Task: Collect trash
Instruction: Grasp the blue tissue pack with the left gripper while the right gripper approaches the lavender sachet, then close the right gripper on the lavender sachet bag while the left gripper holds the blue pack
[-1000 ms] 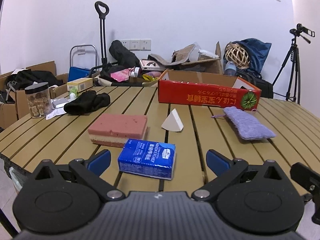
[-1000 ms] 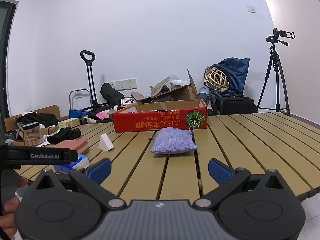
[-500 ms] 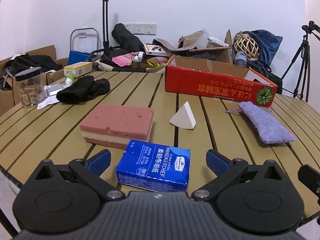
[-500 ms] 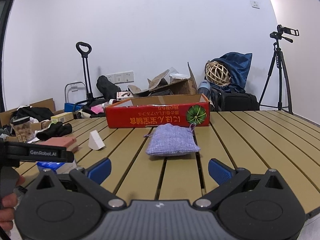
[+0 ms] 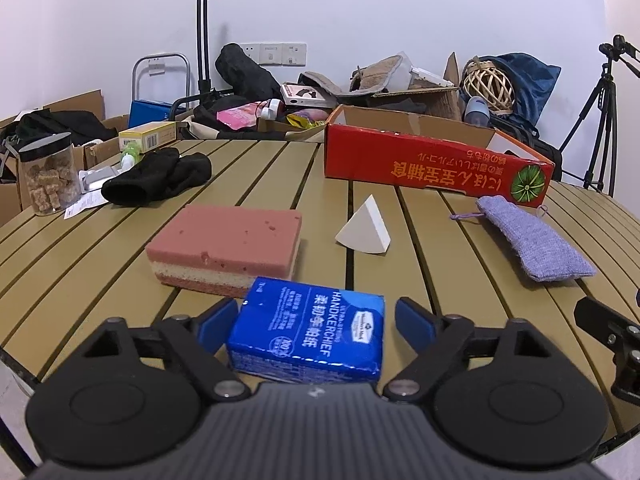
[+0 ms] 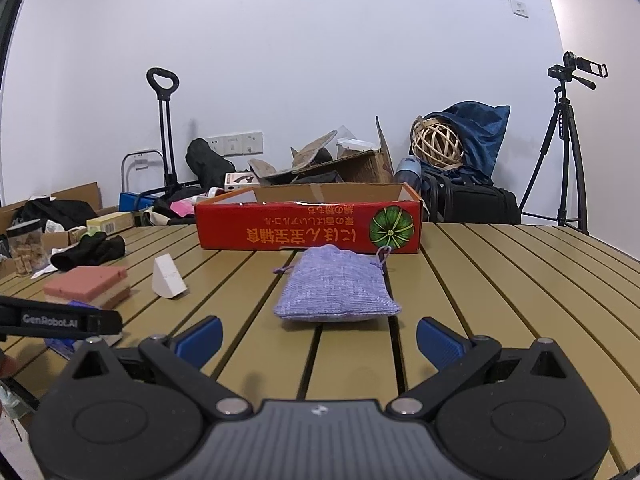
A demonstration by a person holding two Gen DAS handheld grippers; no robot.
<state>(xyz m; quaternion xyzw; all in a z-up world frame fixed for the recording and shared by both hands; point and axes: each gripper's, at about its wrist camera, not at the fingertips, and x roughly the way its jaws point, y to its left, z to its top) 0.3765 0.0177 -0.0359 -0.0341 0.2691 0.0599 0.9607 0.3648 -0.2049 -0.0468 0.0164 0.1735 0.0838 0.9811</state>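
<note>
Jaws on the left gripper [image 5: 310, 316] have just been closing around the blue rectangular tissue packet [image 5: 310, 336], which lies flat on the tan slatted wooden table [image 5: 260, 184] at its near edge. The left blue pad looks to be at the packet's side while the right pad stands a sliver clear, so this reads as a grasp in the making, not a clamp. Just behind the packet sits the pink-and-cream layered sponge block [image 5: 226, 252], touching or nearly touching its far edge — that is the thing to watch. To do this step well, the squeeze should stay centred so both pads meet the short sides together; a lopsided close would likely skid the light packet toward the sponge or twist it out. The wrapper is soft plastic over paper, so I would expect it to give a little, and a firm but unhurried close seems right before any lift. Over on the other side, the right gripper [image 6: 318, 338] hangs unclenched, jaws wide with nothing between them, lined up on the lilac woven drawstring pouch [image 6: 336, 292], which lies just ahead of the fingertips. Beyond it stands the open red cardboard box [image 6: 308, 230] — a likely place for the rubbish, though that is my guess. The white wedge-shaped sponge [image 5: 366, 226] waits between the two, untouched.
</note>
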